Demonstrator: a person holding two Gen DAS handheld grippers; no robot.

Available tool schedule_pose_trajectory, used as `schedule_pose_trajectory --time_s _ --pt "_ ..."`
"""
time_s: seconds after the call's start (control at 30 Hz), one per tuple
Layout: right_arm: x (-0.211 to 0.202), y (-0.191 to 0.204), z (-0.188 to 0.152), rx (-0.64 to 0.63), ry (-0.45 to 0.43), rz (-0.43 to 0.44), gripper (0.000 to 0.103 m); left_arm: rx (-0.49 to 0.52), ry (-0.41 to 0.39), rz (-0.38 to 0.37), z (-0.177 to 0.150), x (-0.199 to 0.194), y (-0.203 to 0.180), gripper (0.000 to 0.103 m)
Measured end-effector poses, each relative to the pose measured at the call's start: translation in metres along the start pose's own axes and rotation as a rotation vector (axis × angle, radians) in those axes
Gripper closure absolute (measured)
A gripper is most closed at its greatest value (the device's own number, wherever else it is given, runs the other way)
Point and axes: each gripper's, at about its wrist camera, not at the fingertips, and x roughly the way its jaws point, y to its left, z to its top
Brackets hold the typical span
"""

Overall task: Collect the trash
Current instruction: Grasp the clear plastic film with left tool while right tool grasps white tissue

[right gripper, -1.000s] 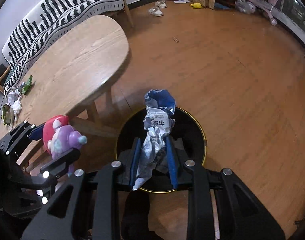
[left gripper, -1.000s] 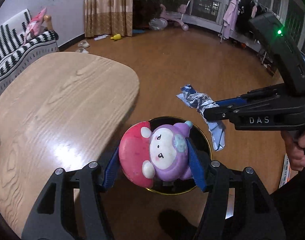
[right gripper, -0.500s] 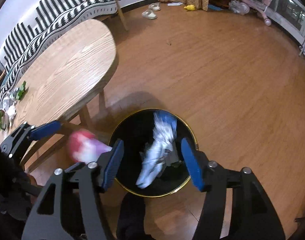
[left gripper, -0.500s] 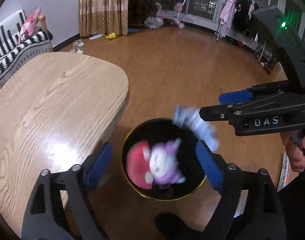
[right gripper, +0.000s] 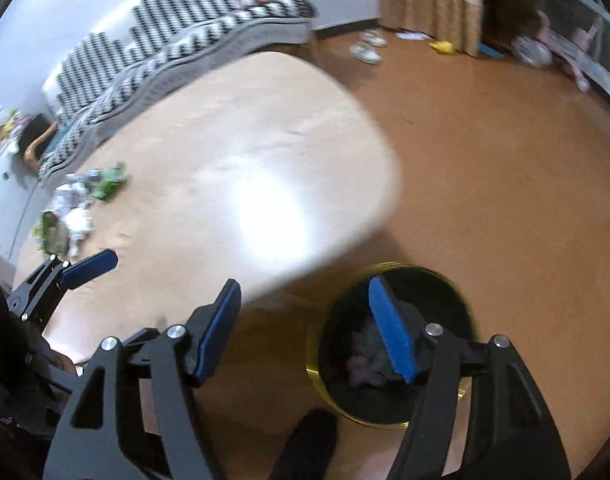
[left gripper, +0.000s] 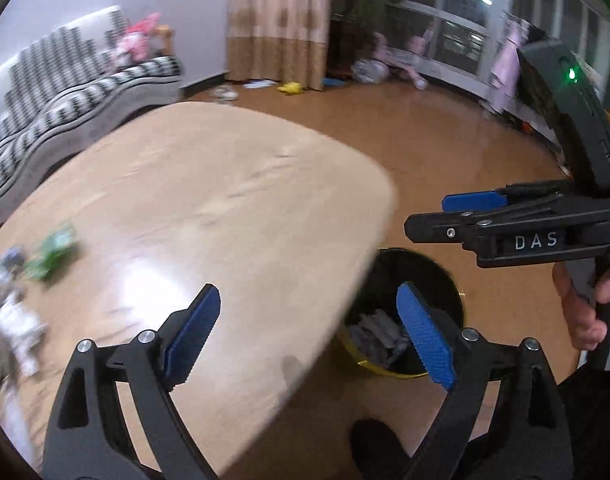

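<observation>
Warm orange-brown floorboards fill the room, with a striped sofa against the wall behind a pale wooden table, the landmark for everything else. At the table's far left edge lies a blurred heap of remaining trash: white crumpled paper, a green scrap and a greenish wrapper, all close together. Over the table's near edge hangs the left gripper, its blue-padded jaws spread wide after just opening, nothing between them. Beside the table's rounded right end, on the floor, stands a black bin with a gold rim; inside it sits a grey-white crumpled wad with something pinkish, too blurred to make out further. The right gripper hangs over the gap between table corner and bin, its jaws likewise just opened and empty. A hand clasps its handle to the right of the bin.
</observation>
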Motion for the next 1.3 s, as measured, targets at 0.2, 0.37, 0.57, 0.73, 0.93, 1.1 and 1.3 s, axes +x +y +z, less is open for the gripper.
schedule_pose_trajectory --time_s 0.2,0.37,0.57,0.73,0.93,1.1,1.3 --pt "0.030 0.111 0.031 -0.129 -0.002 0.117 0.038 -0.111 -0.013 0.158 -0.035 -0.052 0.090 0.013" --pt "0.057 0.215 0.044 -0.263 0.002 0.190 0.037 -0.218 0.007 0.329 -0.090 -0.100 0.168 0.011" --pt "0.093 0.302 0.046 -0.371 0.024 0.224 0.036 -0.310 0.046 0.373 -0.140 -0.128 0.225 0.010" --pt "0.133 0.343 0.045 -0.423 0.057 0.196 0.036 -0.309 0.091 0.355 -0.158 -0.128 0.237 0.010" --pt "0.164 0.365 0.044 -0.472 0.077 0.145 0.037 -0.295 0.127 0.356 -0.163 -0.114 0.243 0.010" --pt "0.174 0.370 0.041 -0.504 0.102 0.130 0.069 -0.320 0.140 0.380 -0.163 -0.108 0.252 0.010" --pt "0.161 0.358 0.043 -0.487 0.096 0.148 0.090 -0.341 0.137 0.353 -0.161 -0.106 0.251 0.041"
